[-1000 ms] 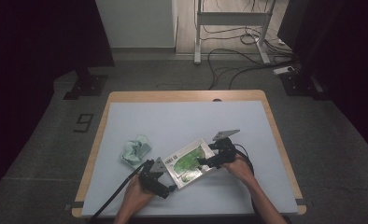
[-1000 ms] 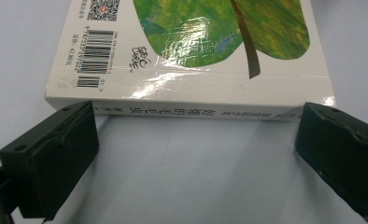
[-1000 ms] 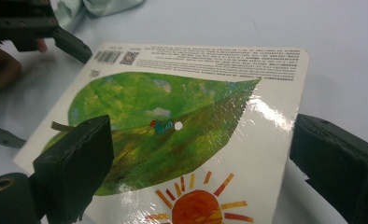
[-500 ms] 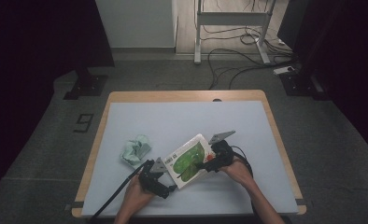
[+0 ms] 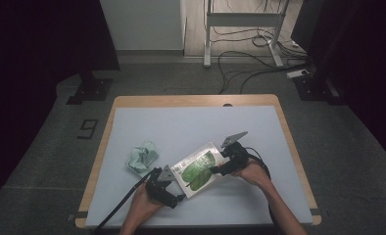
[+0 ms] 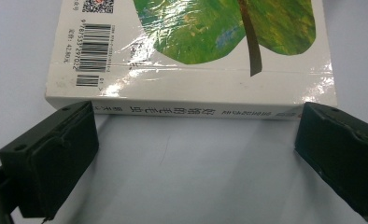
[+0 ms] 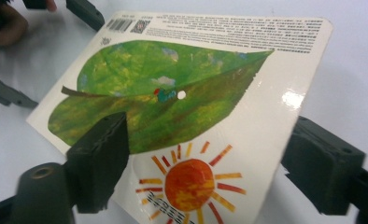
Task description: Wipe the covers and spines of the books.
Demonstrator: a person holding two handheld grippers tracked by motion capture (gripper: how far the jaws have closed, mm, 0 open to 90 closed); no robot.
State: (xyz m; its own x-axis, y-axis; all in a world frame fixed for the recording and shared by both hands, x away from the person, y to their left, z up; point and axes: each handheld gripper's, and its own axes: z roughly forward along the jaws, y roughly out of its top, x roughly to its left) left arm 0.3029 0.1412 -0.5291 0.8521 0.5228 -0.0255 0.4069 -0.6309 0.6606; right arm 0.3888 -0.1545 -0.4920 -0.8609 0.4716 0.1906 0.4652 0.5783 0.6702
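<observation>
Two hand-held grippers work one picture book on a pale bench (image 5: 147, 122) that fills the middle of the high view; the book (image 5: 199, 169) lies low and centre there, leaf cover up, tilted. The right hand-held gripper (image 5: 224, 165) sits at the book's right edge, its jaws, which have just been closing, straddling the corner with the sun print (image 7: 191, 184); whether the pads press yet I cannot tell. The left hand-held gripper (image 5: 177, 188) stands wide open at lower left, its jaws just short of the spine (image 6: 191, 111), gripping nothing. A crumpled green cloth (image 5: 142, 157) lies apart at left. My worry: the glossy cover may slip from a shallow corner pinch, so the book drops or skids; the unclamped spine end gives no backup.
</observation>
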